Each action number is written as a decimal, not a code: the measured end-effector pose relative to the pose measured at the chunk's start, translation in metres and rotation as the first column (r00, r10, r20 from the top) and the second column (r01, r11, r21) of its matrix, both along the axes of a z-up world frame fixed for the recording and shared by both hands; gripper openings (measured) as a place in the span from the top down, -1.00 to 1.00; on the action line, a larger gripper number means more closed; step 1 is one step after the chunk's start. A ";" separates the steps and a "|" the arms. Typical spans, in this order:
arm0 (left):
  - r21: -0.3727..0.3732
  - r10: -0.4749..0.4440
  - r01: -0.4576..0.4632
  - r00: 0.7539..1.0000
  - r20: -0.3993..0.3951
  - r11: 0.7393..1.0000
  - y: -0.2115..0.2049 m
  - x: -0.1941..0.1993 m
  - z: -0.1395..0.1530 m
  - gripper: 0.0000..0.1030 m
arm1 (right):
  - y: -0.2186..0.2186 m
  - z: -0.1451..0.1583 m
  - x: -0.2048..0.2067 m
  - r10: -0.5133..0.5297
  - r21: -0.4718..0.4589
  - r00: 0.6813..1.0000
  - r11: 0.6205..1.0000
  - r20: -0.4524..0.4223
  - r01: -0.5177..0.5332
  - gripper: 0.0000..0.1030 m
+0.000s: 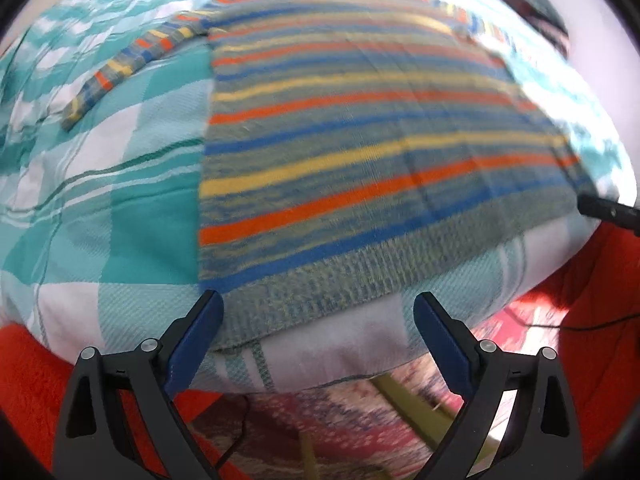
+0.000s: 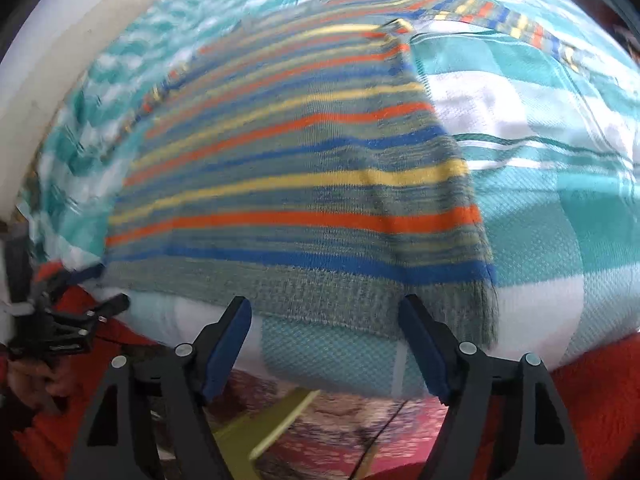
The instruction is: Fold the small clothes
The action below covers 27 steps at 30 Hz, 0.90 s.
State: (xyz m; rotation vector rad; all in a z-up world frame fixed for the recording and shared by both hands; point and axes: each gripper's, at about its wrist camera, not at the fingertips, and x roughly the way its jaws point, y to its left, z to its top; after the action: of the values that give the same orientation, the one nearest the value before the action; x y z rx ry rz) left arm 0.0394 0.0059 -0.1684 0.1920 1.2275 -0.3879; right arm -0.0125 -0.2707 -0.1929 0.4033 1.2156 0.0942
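On the teal checked bedspread [image 1: 132, 216]: striped sweater [image 1: 360, 152] spread flat, no fold visible yet.

Both sleeves look extended outward; ribbed hem [image 2: 320, 300] lies at the near bed edge. Left gripper [image 1: 318, 320] released, jaws wide, poised just short of the hem's left corner. Right gripper [image 2: 324, 324] likewise released, jaws spread before the hem's right part, holding nothing. Judgement: task at start; sleeve and body folds all remain.

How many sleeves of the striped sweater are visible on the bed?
2. One sleeve stretches out from the sweater's far left, the other sleeve from its far right. Both lie flat on the checked bedcover.
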 end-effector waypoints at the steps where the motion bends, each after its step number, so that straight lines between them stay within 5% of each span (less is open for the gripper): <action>1: -0.026 0.032 -0.031 0.999 0.011 0.999 0.007 0.002 0.005 -0.87 | -0.008 0.005 -0.003 -0.026 0.040 1.000 0.999 0.016 0.025 -0.47; 5: -0.103 0.186 -0.179 0.981 0.057 0.978 0.046 0.018 0.022 -0.87 | -0.055 0.029 -0.011 -0.146 0.143 0.986 0.981 0.085 0.133 -0.47; 8: -0.167 0.312 -0.300 0.949 0.052 0.939 0.074 0.031 0.025 -0.87 | -0.106 0.052 -0.001 -0.213 0.156 0.968 0.969 0.134 0.192 -0.47; 13: -0.199 0.439 -0.433 0.898 -0.016 0.879 0.102 0.040 0.010 -0.87 | -0.225 0.078 0.033 -0.413 0.220 0.884 0.903 0.218 0.368 -0.47; 17: -0.163 0.452 -0.445 0.892 0.005 0.880 0.097 0.044 0.008 -0.87 | -0.310 0.062 0.068 -0.573 0.303 0.796 0.807 0.196 0.506 -0.47; 21: -0.103 0.443 -0.439 0.896 0.022 0.893 0.092 0.043 0.006 -0.87 | -0.366 0.020 0.105 -0.648 0.360 0.754 0.732 0.108 0.579 -0.30; 27: -0.034 0.446 -0.445 0.894 0.027 0.895 0.087 0.045 0.000 -0.87 | -0.386 -0.018 0.151 -0.630 0.272 0.771 0.761 0.094 0.589 -0.22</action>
State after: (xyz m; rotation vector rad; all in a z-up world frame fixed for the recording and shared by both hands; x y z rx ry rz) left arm 0.0847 0.0926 -0.1683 -0.1097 1.1904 0.0008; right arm 0.1385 -0.6562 -0.2114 0.9642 0.8412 -0.2980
